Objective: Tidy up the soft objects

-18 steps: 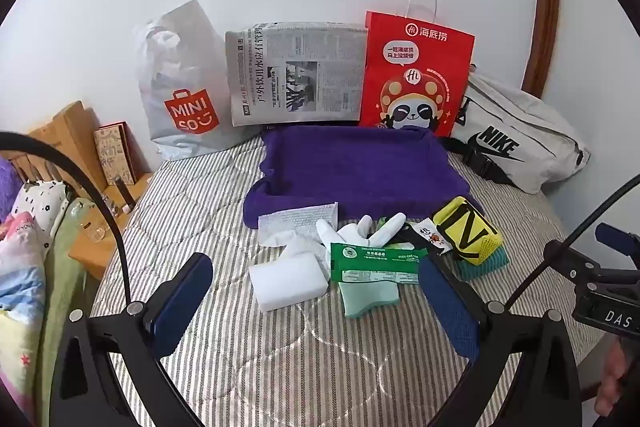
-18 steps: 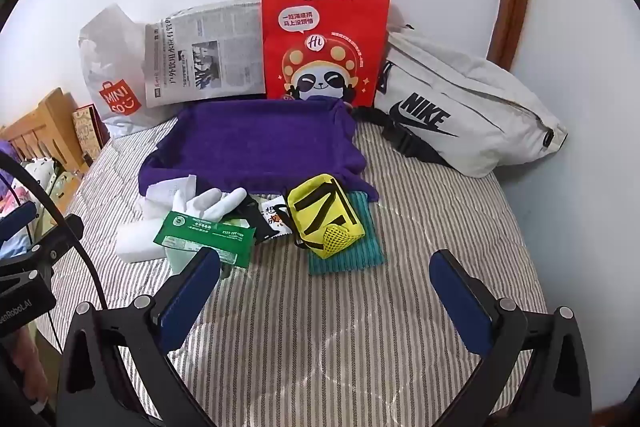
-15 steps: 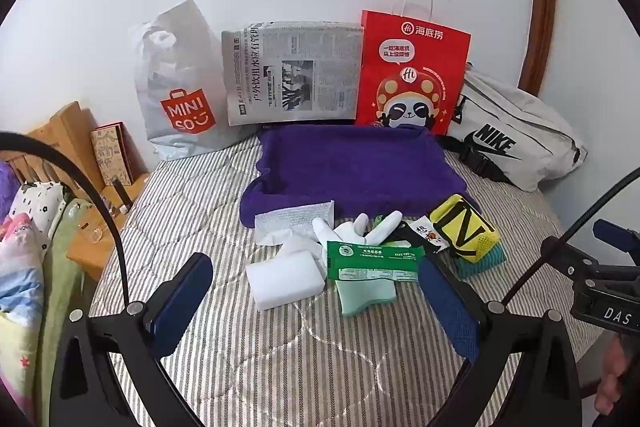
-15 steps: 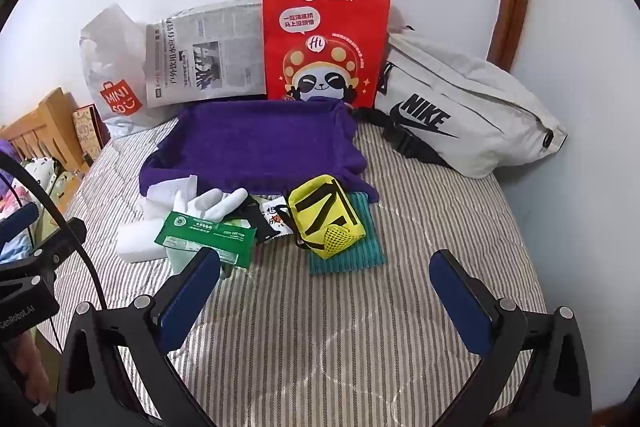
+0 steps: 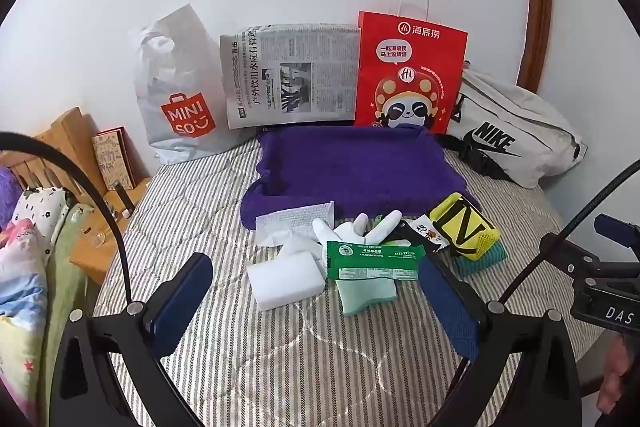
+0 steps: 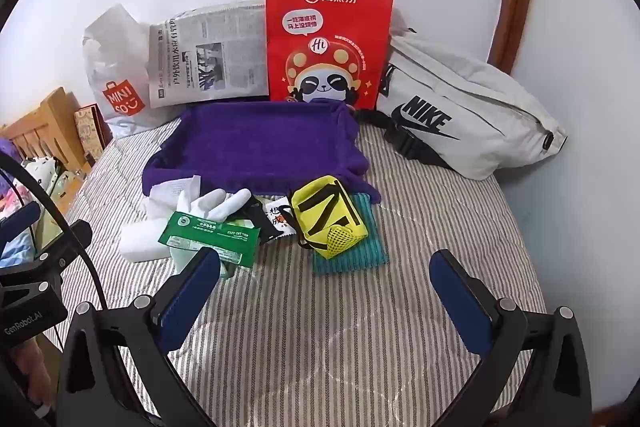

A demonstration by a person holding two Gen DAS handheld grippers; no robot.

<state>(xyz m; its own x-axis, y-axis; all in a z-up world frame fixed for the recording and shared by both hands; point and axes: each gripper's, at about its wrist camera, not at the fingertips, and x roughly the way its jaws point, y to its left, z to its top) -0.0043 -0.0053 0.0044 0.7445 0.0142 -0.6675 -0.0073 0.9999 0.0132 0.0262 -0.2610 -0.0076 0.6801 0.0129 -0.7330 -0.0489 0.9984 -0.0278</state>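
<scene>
Bright, even, soft light with faint shadows; strong fisheye bending and black vignette at edges; light source perhaps overhead.

The right gripper (image 6: 324, 297) is held wide open above the striped bed (image 6: 340, 327), nothing between its blue pads (image 6: 192, 291). A yellow pouch (image 6: 326, 217) is seen lying on a teal cloth (image 6: 362, 251), beside a green packet (image 6: 210, 233) and white gloves (image 6: 216, 203), before a purple tray (image 6: 256, 147)

Black frames, blue-padded jaws, silver screws, black cables.
</scene>
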